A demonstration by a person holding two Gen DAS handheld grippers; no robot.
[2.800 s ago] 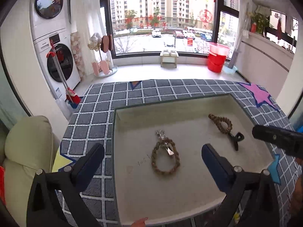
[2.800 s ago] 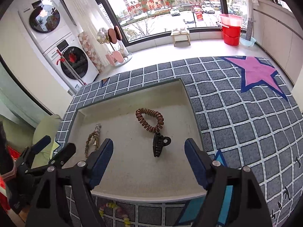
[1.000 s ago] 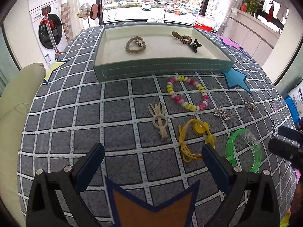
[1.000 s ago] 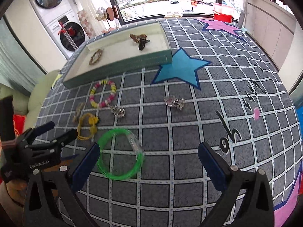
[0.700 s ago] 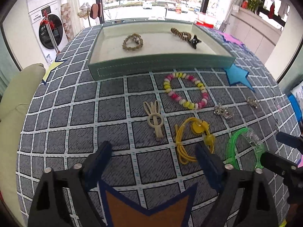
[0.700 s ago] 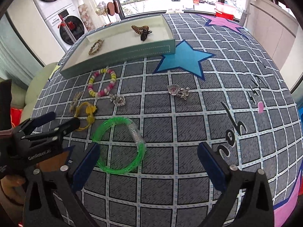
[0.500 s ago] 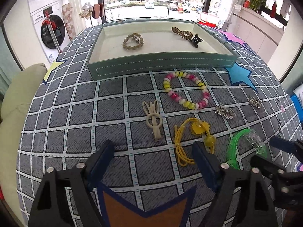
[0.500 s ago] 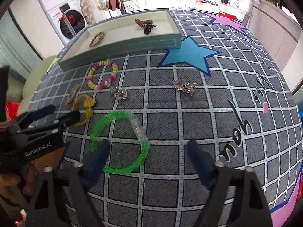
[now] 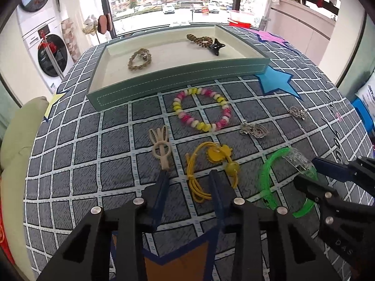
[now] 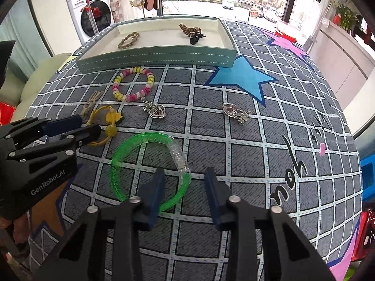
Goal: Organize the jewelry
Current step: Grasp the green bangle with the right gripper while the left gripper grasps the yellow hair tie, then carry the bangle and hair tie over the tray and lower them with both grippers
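Left wrist view: the left tool (image 9: 188, 178) stands partly open over the checked tabletop (image 9: 77, 149), fingers narrowed, holding nothing. Its left fingertip (image 9: 164, 175) sits at the tail of the beige clip (image 9: 160, 145); its right fingertip sits just beside the yellow cord (image 9: 211, 164), whose loop lies between the two. Beyond lie the bead bracelet (image 9: 202, 112), two silver charms (image 9: 254, 128) and the tray (image 9: 178, 79), which holds a braided bracelet (image 9: 139, 56), a brown coil tie (image 9: 199, 39) and a black claw clip (image 9: 216, 46). At the right edge the right tool (image 9: 307, 173) reaches to the green bangle (image 9: 279, 178), one finger over its clear clasp, the other over its near arc.

Right wrist view: the right tool (image 10: 184, 178) is also partly open and empty-handed; its left finger (image 10: 157, 185) overlaps the near arc of the green bangle (image 10: 150, 164), and the clear clasp lies between the fingers. Whether it touches I cannot tell. This view alone shows the heart shape of the nearer charm (image 10: 157, 110) and the left tool (image 10: 91, 124) side-on, tips at the yellow cord (image 10: 107, 121). The tray (image 10: 154, 57) stands at the far side.
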